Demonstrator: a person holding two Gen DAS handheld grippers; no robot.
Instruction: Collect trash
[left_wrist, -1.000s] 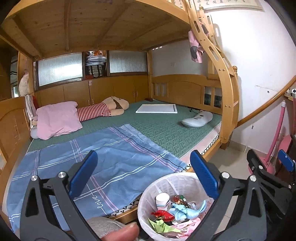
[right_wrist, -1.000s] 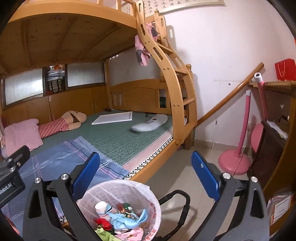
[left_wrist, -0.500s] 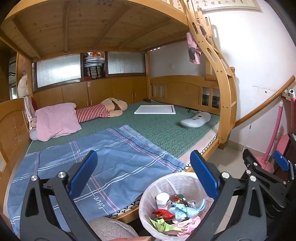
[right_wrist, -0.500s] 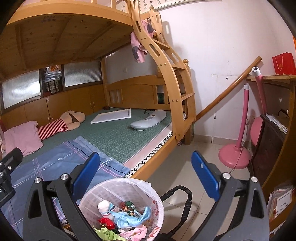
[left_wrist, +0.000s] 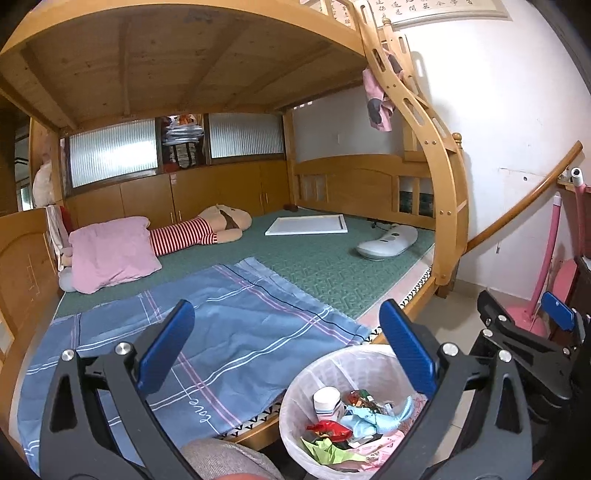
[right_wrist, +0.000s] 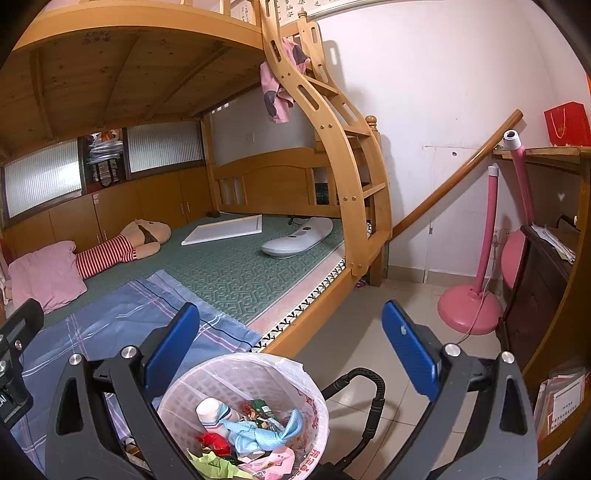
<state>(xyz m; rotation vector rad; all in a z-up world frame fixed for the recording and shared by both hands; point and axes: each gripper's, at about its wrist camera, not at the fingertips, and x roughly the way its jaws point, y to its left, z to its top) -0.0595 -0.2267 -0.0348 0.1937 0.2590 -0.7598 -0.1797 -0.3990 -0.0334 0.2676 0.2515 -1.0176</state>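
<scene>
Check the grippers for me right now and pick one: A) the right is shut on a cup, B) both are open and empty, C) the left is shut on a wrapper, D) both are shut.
B: the left gripper and the right gripper both show their blue pads spread wide with nothing between them, above the white trash basket that already holds wrappers and a cup.

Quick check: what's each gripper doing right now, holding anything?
Left gripper: open, holding nothing.
Right gripper: open, holding nothing, above the trash basket.
</scene>
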